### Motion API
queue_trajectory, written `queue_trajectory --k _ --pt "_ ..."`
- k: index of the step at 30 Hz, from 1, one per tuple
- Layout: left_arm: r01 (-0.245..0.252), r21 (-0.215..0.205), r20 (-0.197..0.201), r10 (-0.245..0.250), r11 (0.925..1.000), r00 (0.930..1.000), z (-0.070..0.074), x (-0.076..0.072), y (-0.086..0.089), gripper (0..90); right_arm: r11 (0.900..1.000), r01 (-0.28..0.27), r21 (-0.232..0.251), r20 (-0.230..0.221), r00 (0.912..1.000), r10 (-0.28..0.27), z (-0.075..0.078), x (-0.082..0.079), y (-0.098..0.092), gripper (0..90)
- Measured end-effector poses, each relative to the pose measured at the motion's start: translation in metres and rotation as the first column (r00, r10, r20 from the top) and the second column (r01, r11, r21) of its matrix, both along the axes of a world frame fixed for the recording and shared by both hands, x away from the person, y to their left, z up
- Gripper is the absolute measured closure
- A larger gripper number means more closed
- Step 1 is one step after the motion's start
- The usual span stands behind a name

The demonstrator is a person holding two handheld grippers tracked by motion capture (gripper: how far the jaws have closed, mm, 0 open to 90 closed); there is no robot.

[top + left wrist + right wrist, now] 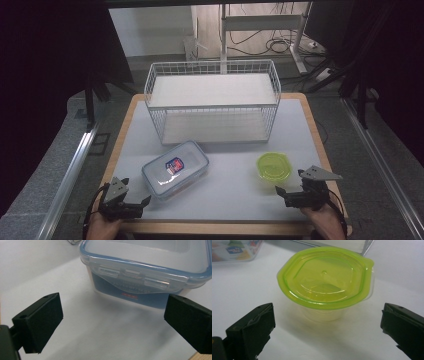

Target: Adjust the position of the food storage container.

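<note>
The left gripper (pixel 131 201) sits at the near-left edge of the desk (pixel 230 185) with its fingers (pixel 41 322) spread wide and holding nothing, aimed at the clear blue-rimmed container (pixel 175 169) just ahead of it (lid latched, label on top). The right gripper (pixel 290 195) rests at the near-right edge, fingers (pixel 252 328) likewise fully apart and empty, facing the green-lidded cup (pixel 274 166) standing upright close in front. Behind both stands a white wire basket (pixel 212 102).
</note>
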State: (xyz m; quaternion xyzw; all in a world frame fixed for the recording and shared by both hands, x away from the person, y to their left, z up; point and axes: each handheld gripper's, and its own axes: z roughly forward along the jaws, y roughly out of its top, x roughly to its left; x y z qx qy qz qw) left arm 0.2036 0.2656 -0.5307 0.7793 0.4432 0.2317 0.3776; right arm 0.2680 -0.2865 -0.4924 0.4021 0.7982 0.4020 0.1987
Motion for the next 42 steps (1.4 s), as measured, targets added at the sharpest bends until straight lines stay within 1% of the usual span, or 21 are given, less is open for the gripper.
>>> queue_trajectory --k 3,5,7,10,12,13,14,17,18,21,23,26,29,33,37,40,42 --pt "0.003 0.004 -0.003 -0.003 1.0 1.0 0.0 0.0 -0.001 1.9 1.0 -0.002 -0.013 -0.007 1.0 0.002 0.001 0.0 -0.001 0.0" --pt "0.004 0.009 -0.006 -0.004 1.0 1.0 -0.001 0.001 -0.001 1.9 1.0 -0.015 0.001 -0.018 0.9997 0.015 0.003 0.0 -0.003 0.0" --pt "0.003 0.011 -0.005 -0.003 0.9999 1.0 -0.001 0.001 -0.001 2.0 1.0 -0.003 0.007 -0.019 0.9998 0.003 0.005 0.001 -0.003 0.0" --pt "-0.004 0.008 0.003 0.004 1.0 1.0 0.0 0.0 -0.001 2.0 1.0 0.001 -0.01 -0.007 1.0 -0.002 0.009 0.001 -0.001 6.0" --pt "-0.006 0.005 0.007 0.006 1.0 1.0 0.0 0.0 -0.001 2.0 1.0 0.002 -0.009 -0.006 1.0 -0.002 0.013 0.001 0.0 12.5" --pt "-0.006 0.005 0.007 0.006 1.0 1.0 0.0 0.0 -0.001 2.0 1.0 0.002 -0.009 -0.006 1.0 -0.002 0.013 0.001 0.0 12.5" --pt "-0.005 0.009 0.006 0.005 0.9999 1.0 0.0 0.0 -0.001 2.0 1.0 -0.009 -0.011 -0.013 0.9999 0.009 0.016 0.001 0.001 21.1" --pt "0.0 0.019 0.003 0.0 0.9998 1.0 0.0 0.001 -0.002 2.1 1.0 -0.028 0.001 -0.011 0.9995 0.028 0.021 0.002 0.003 33.4" --pt "0.001 0.022 0.003 -0.001 0.9998 1.0 0.0 0.001 -0.002 2.1 0.999 -0.036 0.004 -0.011 0.9993 0.036 0.023 0.002 0.004 39.7" --pt "0.002 0.025 0.006 -0.002 0.9997 1.0 -0.001 0.001 -0.003 2.1 0.998 -0.058 0.017 -0.004 0.9983 0.058 0.031 0.003 0.007 52.7" --pt "0.004 0.025 0.009 -0.004 0.9997 1.0 -0.001 0.0 -0.003 2.1 0.997 -0.08 0.014 -0.006 0.9968 0.08 0.034 0.005 0.009 59.5" --pt "0.012 0.023 0.013 -0.012 0.9997 0.9998 0.0 0.0 -0.003 2.1 0.994 -0.112 -0.012 -0.019 0.9936 0.112 0.035 0.009 0.015 70.6" --pt "0.015 0.029 0.013 -0.015 0.9995 0.9998 -0.001 0.0 -0.004 2.1 0.988 -0.154 -0.024 -0.018 0.9879 0.154 0.033 0.014 0.022 78.6" --pt "0.012 0.029 0.012 -0.012 0.9995 0.9999 -0.001 0.0 -0.003 2.1 0.979 -0.203 -0.027 -0.015 0.979 0.203 0.032 0.02 0.032 89.3" --pt "0.009 0.029 0.01 -0.009 0.9995 0.9999 -0.001 0.0 -0.004 2.1 0.973 -0.227 -0.037 -0.007 0.974 0.226 0.033 0.026 0.045 89.7" --pt "0.01 0.032 0.005 -0.01 0.9994 0.9999 -0.001 0.001 -0.004 2.2 0.969 -0.244 -0.048 -0.013 0.9698 0.244 0.031 0.031 0.057 89.7" --pt "0.01 0.035 0.002 -0.01 0.9993 1.0 -0.002 0.001 -0.004 2.2 0.963 -0.264 -0.051 -0.024 0.9645 0.263 0.029 0.034 0.066 89.7"
